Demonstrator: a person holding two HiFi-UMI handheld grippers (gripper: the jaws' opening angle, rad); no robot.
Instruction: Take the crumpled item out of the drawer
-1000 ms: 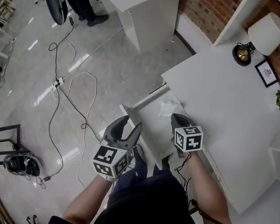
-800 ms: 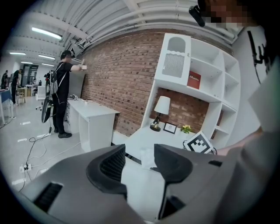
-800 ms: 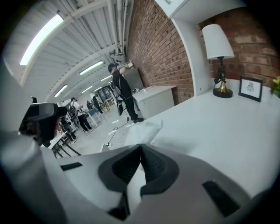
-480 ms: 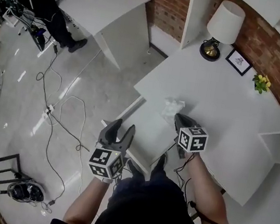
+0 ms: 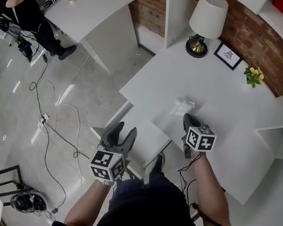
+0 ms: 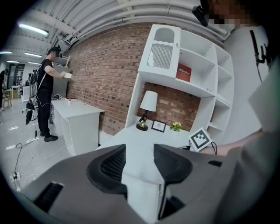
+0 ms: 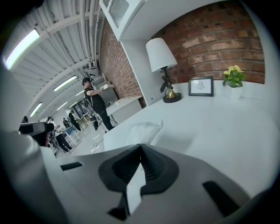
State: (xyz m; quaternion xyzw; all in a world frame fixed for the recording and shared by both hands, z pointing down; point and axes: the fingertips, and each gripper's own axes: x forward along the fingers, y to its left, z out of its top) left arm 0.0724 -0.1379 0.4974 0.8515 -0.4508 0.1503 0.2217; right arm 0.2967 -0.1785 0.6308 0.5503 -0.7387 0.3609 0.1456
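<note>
Right gripper view: right gripper (image 7: 141, 145) is clenched on the crumpled item (image 7: 142, 130), which sticks straight forward above the desk's (image 7: 223, 124) left edge; left gripper (image 6: 139, 153) gapes empty, farther away.

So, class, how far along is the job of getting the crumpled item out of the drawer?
Mostly done: the crumpled item is out of the open drawer and over the desk top. In hand: the right gripper is shut on its edge; the left gripper hangs open, empty. Remaining: probably set it down and let go.
</note>
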